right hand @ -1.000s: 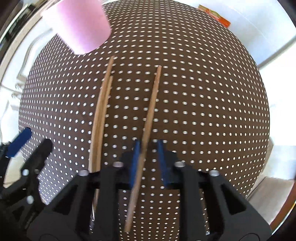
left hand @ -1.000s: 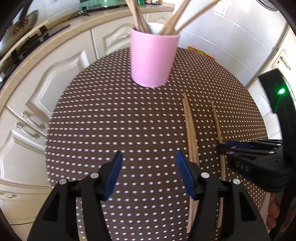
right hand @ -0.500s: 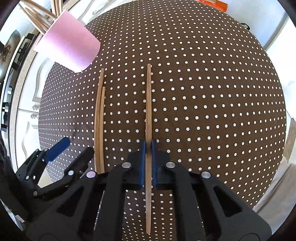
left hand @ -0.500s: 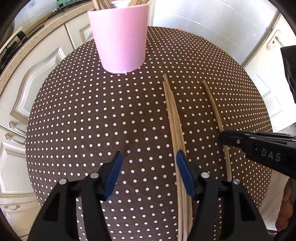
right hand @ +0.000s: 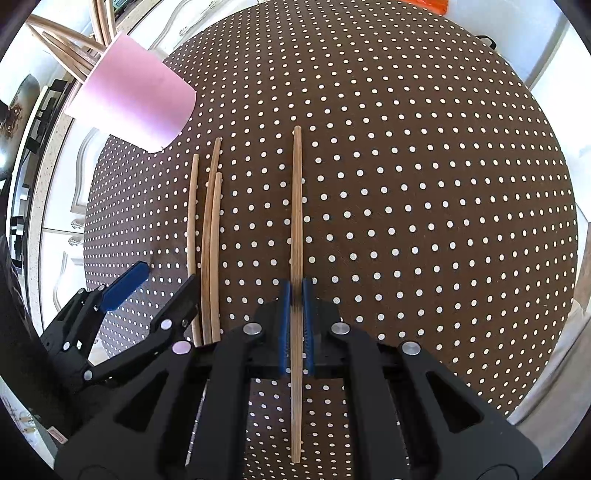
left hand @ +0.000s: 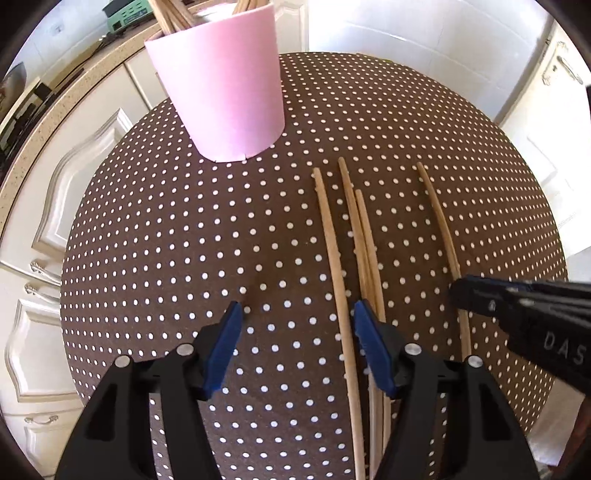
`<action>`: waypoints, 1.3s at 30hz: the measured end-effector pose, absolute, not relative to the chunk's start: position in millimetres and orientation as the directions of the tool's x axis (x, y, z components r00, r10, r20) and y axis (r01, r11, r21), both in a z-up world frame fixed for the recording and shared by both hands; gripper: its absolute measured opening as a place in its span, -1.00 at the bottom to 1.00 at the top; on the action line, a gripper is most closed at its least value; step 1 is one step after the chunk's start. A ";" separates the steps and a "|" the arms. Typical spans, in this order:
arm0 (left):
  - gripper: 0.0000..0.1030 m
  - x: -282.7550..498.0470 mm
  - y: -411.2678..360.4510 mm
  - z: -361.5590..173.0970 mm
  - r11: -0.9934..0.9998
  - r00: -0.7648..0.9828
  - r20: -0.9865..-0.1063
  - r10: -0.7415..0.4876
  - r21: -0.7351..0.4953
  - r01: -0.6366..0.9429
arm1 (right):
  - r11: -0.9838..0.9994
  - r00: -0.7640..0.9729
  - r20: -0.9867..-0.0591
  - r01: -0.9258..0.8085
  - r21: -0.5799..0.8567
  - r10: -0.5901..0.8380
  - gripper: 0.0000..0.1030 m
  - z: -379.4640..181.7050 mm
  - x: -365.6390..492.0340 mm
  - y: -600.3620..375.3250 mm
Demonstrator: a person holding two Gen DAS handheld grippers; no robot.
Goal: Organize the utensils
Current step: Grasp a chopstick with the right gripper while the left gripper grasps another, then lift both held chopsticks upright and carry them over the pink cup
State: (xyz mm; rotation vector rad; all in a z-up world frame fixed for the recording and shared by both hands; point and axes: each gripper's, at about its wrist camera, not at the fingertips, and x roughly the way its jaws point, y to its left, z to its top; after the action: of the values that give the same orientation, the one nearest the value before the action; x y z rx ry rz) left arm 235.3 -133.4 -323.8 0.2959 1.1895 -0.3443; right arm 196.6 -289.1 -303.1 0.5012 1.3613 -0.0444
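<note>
A pink cup (left hand: 221, 85) with several wooden chopsticks in it stands at the far side of a round brown polka-dot table (left hand: 166, 240); it also shows in the right wrist view (right hand: 133, 107). Three loose chopsticks (left hand: 354, 258) lie side by side on the table. My left gripper (left hand: 297, 350) is open just above them, one chopstick (left hand: 338, 288) between its fingers. My right gripper (right hand: 295, 299) is shut on a fourth chopstick (right hand: 296, 206) lying further right, also seen in the left wrist view (left hand: 441, 225).
White kitchen cabinets (left hand: 44, 206) and a stone countertop (left hand: 74, 88) run along the left, close to the table edge. White tiled wall (left hand: 406, 33) stands behind the table. An orange object (right hand: 428, 3) lies at the far edge.
My right gripper has closed on the single chopstick. My left gripper has moved right, over the three loose chopsticks, and the cup looks nearer.
</note>
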 end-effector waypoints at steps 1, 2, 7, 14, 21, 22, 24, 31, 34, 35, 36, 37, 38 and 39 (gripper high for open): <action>0.04 235.5 -134.7 -323.1 0.912 0.335 -0.936 -0.112 0.036 0.408 | 0.892 0.226 -0.940 0.319 0.320 0.256 -0.87 -303.0 196.4 -289.4; -0.20 236.7 -134.8 -322.1 0.913 0.344 -0.932 -0.114 0.038 0.407 | 0.890 0.228 -0.938 0.322 0.324 0.259 -0.87 -302.9 195.9 -290.3; -0.88 248.8 -130.7 -321.7 0.927 0.317 -0.936 -0.155 -0.027 0.374 | 0.878 0.245 -0.931 0.334 0.342 0.270 -0.87 -302.2 191.8 -291.7; -0.88 254.4 -117.1 -302.8 0.942 0.358 -0.912 -0.203 -0.082 0.324 | 0.865 0.278 -0.919 0.342 0.368 0.281 -0.87 -293.0 176.6 -299.7; -0.88 240.3 -81.5 -271.5 0.956 0.436 -0.874 -0.215 -0.096 0.279 | 0.872 0.399 -0.882 0.302 0.384 0.250 -0.87 -249.8 161.7 -306.8; -0.88 239.5 -78.4 -264.7 0.958 0.454 -0.864 -0.220 -0.103 0.269 | 0.879 0.418 -0.876 0.291 0.378 0.239 -0.87 -241.7 159.9 -307.3; -0.88 232.3 -77.9 -249.8 0.961 0.486 -0.844 -0.226 -0.113 0.252 | 0.891 0.465 -0.860 0.270 0.365 0.211 -0.87 -222.6 155.0 -308.8; -0.88 221.6 -60.3 -198.2 0.970 0.612 -0.755 -0.236 -0.145 0.195 | 0.903 0.607 -0.775 0.212 0.374 0.179 -0.87 -162.7 136.6 -319.7; -0.88 222.3 -58.1 -177.2 0.972 0.663 -0.712 -0.232 -0.152 0.177 | 0.914 0.650 -0.743 0.188 0.360 0.159 -0.87 -137.6 132.3 -324.1; -0.88 220.9 -56.4 -168.9 0.974 0.683 -0.694 -0.228 -0.153 0.169 | 0.914 0.673 -0.722 0.175 0.366 0.160 -0.87 -127.0 129.2 -327.1; -0.88 218.8 -57.3 -159.1 0.975 0.701 -0.678 -0.222 -0.153 0.161 | 0.914 0.690 -0.705 0.163 0.372 0.164 -0.87 -119.7 129.1 -330.9; -0.88 219.5 -57.8 -154.3 0.976 0.715 -0.664 -0.217 -0.153 0.154 | 0.914 0.704 -0.690 0.151 0.377 0.168 -0.87 -112.3 130.4 -334.9; -0.88 217.6 -58.3 -145.6 0.977 0.736 -0.644 -0.211 -0.154 0.146 | 0.913 0.726 -0.666 0.138 0.385 0.171 -0.87 -99.8 128.4 -338.3; -0.88 215.2 -57.6 -138.1 0.978 0.749 -0.629 -0.208 -0.156 0.140 | 0.912 0.736 -0.654 0.130 0.389 0.174 -0.87 -94.3 137.7 -338.7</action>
State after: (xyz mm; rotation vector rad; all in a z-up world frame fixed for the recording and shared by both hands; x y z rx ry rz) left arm 215.2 -57.6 -138.1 -0.1008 0.6994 -0.1906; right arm 137.7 -338.7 -94.3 0.4319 0.7489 0.0247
